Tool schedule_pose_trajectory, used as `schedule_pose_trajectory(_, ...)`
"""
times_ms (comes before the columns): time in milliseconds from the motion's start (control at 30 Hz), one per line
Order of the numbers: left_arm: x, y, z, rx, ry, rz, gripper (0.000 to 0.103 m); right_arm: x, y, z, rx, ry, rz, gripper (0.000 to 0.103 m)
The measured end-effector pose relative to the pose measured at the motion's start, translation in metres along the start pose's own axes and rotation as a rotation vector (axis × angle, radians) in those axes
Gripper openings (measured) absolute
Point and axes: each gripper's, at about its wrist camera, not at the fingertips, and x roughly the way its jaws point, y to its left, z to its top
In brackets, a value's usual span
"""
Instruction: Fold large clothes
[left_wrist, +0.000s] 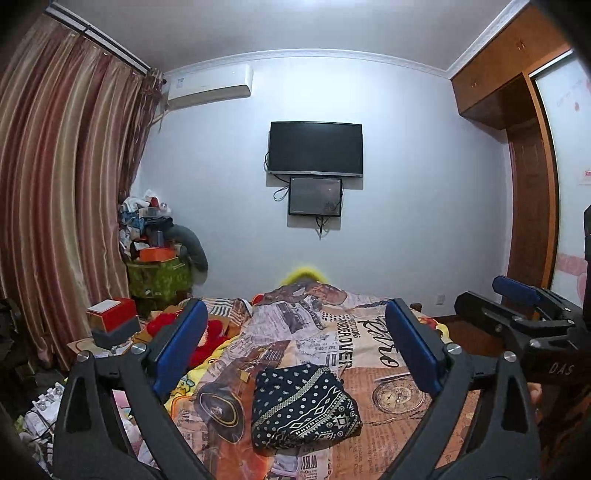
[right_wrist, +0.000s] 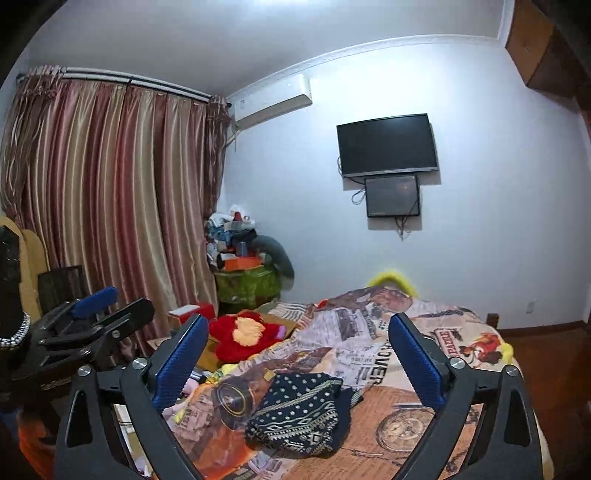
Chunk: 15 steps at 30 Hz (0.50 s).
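Observation:
A dark navy garment with white dots and zigzag bands lies folded into a compact bundle on the bed; it also shows in the right wrist view. My left gripper is open and empty, held above and in front of the bundle. My right gripper is open and empty too, also held above the bundle. The right gripper shows at the right edge of the left wrist view. The left gripper shows at the left of the right wrist view.
The bed is covered by a newspaper-print blanket. A red plush toy and a red box lie at the bed's left. Clutter is piled by the curtain. A wardrobe stands at the right.

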Motion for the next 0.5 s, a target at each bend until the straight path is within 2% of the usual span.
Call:
schedule_pose_trajectory(167, -0.001, -0.001, -0.007, -0.011, 0.018, -0.009, 0.102, -0.001, 0.001, -0.006, 0.006, 0.016, -0.033, 0.103)
schedule_pose_trajectory(500, 0.003, -0.004, -0.013, -0.01, 0.049, -0.023, 0.102, -0.004, -0.003, -0.011, 0.022, 0.033, -0.041, 0.103)
